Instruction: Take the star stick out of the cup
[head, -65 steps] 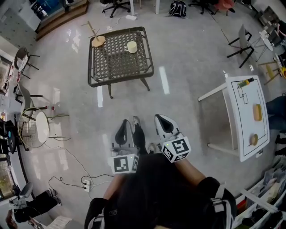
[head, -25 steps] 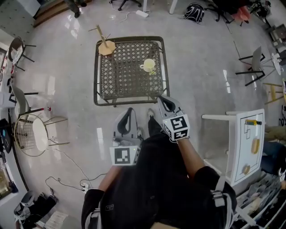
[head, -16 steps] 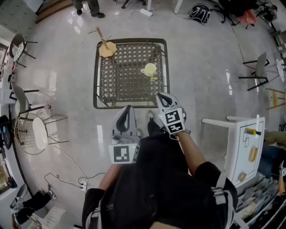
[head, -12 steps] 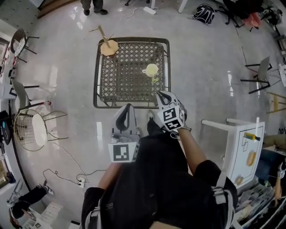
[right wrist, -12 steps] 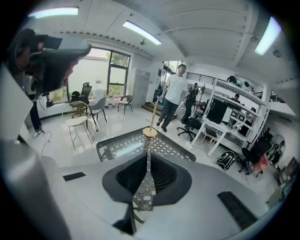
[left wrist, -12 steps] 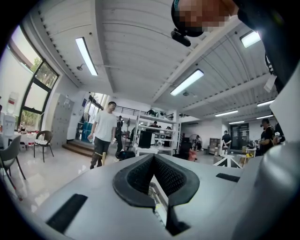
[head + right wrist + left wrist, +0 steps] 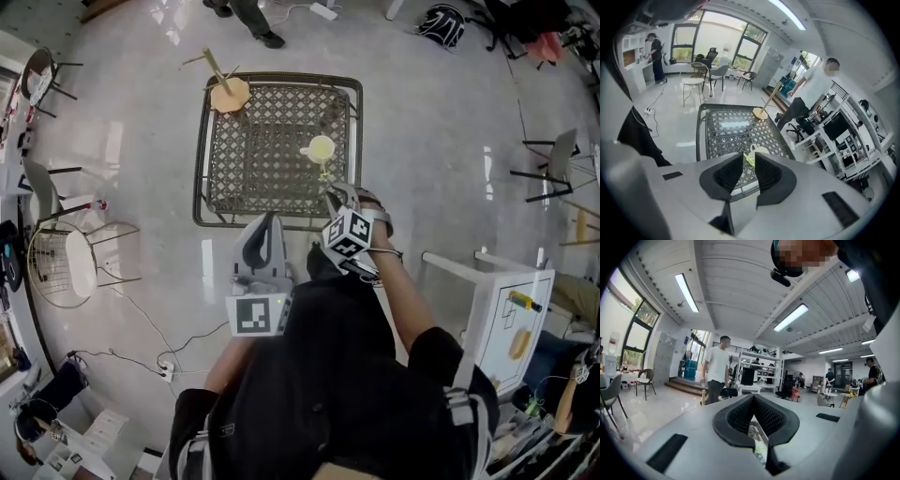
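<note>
Right gripper (image 7: 335,195): jaws slightly apart, empty, near the cup (image 7: 322,148) at upper centre on the table (image 7: 201,159). Left gripper (image 7: 265,221): jaws together, empty.

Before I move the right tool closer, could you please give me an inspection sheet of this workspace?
Surface: metal lattice table on a shiny floor.
Job's things: pale cup near the table's right edge; green star stick sticks out of it, not yet taken.
Clutter: wooden stand on the far left corner.
Grippers: right tool open, empty, aimed at the cup but short of it; left tool shut, empty, held back.
Cables: corded power strip on the floor, away from the table.
Surroundings: standing person beyond the table; wire chair; white table.
</note>
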The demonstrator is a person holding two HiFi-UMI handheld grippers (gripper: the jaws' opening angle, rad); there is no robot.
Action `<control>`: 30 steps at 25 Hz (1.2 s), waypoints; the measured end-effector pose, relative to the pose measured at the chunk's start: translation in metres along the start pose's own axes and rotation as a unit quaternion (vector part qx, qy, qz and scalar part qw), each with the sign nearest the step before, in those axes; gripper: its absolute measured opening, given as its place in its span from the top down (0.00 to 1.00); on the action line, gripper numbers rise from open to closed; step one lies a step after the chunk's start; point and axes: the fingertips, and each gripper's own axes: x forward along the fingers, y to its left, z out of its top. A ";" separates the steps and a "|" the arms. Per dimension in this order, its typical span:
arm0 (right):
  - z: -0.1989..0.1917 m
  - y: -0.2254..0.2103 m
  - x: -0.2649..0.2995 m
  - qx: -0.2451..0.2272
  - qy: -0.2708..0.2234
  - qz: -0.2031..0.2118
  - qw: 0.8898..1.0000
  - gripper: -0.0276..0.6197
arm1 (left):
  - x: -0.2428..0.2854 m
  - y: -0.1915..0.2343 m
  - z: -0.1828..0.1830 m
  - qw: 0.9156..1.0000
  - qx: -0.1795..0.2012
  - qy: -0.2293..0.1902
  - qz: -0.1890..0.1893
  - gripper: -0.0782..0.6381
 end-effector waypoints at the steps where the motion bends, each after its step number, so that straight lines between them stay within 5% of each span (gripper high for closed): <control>1: -0.004 -0.001 0.007 -0.016 0.010 0.002 1.000 0.86 | 0.004 0.001 -0.001 1.000 0.000 0.002 0.001 0.87; 14: -0.039 0.005 0.083 -0.178 0.086 0.027 0.980 0.83 | 0.036 0.016 -0.017 0.999 -0.008 0.027 0.025 0.87; 30: -0.039 0.004 0.105 -0.186 0.089 0.032 0.978 0.91 | 0.037 0.029 -0.015 0.998 -0.013 0.032 0.051 0.87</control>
